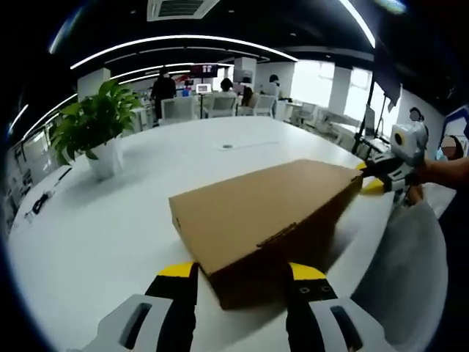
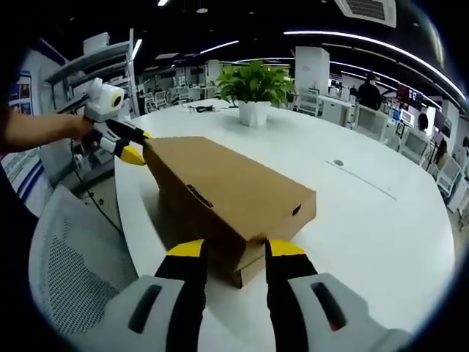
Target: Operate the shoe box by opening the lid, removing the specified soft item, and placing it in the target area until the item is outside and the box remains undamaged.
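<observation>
White office table (image 1: 110, 220), unmarked shoe box (image 1: 256, 213) between both parted tongs, left (image 1: 242, 277), right (image 2: 233, 253).

Each view looks close along the shoe box (image 1: 264, 213) from opposite ends, sharing the white table (image 2: 366, 213).

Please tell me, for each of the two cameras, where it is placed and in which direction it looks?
Left gripper view: rides on the left gripper, looks along the cardboard box toward the potted plant; the right gripper is at the far end.
Right gripper view: rides on the right gripper, looks from the opposite end; the left gripper and a forearm show.
Shared: box, plant, white table.
</observation>
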The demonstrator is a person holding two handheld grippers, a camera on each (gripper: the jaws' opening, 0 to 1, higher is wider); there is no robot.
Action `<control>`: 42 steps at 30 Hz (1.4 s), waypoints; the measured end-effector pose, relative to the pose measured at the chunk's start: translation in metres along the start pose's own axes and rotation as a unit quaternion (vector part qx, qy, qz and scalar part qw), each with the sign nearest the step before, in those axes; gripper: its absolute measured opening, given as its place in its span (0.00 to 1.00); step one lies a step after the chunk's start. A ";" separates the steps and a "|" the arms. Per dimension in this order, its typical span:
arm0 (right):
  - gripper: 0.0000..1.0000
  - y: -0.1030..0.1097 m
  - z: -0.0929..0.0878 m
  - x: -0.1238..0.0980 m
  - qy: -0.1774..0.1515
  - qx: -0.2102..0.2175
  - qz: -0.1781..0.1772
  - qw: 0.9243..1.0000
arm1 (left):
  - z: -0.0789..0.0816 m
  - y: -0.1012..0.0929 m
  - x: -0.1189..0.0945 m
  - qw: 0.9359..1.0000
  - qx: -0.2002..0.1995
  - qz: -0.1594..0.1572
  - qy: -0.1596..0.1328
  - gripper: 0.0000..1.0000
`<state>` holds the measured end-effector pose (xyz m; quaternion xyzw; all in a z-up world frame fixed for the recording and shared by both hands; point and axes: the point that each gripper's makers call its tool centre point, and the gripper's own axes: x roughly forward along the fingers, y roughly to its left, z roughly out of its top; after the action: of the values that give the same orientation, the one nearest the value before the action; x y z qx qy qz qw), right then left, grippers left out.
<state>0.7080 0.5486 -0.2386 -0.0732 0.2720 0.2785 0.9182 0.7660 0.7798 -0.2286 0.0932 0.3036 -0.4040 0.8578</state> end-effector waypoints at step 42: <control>0.23 -0.061 0.102 -0.006 -0.065 -0.057 -0.036 0.996 | 0.105 0.051 -0.010 0.991 0.024 0.069 -0.108 0.16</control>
<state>0.7846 0.5238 -0.1508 -0.1168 0.1924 0.2645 0.9378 0.8462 0.7769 -0.1430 0.0901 0.1926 -0.3582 0.9091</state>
